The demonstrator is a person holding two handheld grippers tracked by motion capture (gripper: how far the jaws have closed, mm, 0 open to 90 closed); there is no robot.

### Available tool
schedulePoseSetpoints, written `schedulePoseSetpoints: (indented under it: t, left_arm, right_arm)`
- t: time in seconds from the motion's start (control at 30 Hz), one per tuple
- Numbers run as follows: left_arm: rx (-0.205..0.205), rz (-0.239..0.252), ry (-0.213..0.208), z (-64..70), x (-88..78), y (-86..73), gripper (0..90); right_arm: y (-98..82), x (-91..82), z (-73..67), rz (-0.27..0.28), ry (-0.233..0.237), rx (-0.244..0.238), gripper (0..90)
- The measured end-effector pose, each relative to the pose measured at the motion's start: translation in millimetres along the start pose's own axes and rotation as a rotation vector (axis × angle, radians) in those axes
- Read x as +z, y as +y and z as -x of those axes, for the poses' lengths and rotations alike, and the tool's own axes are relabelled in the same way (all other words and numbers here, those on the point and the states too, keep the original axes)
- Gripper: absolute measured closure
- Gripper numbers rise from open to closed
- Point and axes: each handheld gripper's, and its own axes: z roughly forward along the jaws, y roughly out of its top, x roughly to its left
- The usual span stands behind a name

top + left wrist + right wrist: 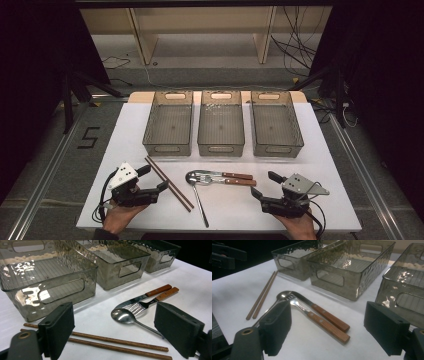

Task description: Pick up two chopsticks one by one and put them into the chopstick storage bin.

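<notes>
On the white table [320, 165] lie two brown chopsticks [169, 182], a metal spoon [198, 197], and a knife [235, 175] and fork [239, 182] with wooden handles. My left gripper [154, 178] rests at the near left beside the chopsticks [120, 344], open, nothing between its pads. At the near right my right gripper [265, 185] is open too, just right of the wooden handles [329, 323]. The spoon [123, 316] overlaps the fork tines [135, 307].
Three clear smoky plastic bins stand side by side behind the cutlery: left bin [168, 124], middle bin [221, 124], right bin [276, 124]. Cables trail from both grippers. The floor and a wooden shelf lie beyond the table.
</notes>
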Motion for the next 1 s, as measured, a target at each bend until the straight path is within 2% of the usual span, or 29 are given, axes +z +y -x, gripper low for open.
schedulePoseSetpoints:
  t: [0.57,0.77,0.9,0.93,0.97,1.0]
  left_arm:
    - [-0.004,0.002,-0.006,0.8,-0.2,1.4,16.0]
    - [0.011,-0.002,-0.004,-1.8,-0.9,9.9,16.8]
    - [0.016,-0.033,-0.006,-10.3,-2.8,16.9,19.2]
    - [0.03,-0.057,-0.013,-12.8,-2.7,18.9,20.5]
    - [0.055,-0.104,-0.022,-16.1,-1.9,24.2,20.5]
    - [0.055,-0.104,-0.022,-16.1,-1.9,24.2,20.5]
  right_arm:
    - [-3.0,-1.4,-0.4,-0.004,-0.003,0.004,22.9]
    - [-2.8,-1.8,0.4,-0.002,-0.004,0.004,23.1]
    - [-2.8,-1.7,0.8,-0.001,-0.007,0.009,23.2]
    - [-2.6,-1.6,1.0,0.0,-0.004,0.009,23.3]
    - [-2.6,-1.4,1.1,-0.001,-0.003,0.008,23.4]
    - [-2.6,-1.1,1.1,-0.003,-0.002,0.01,23.4]
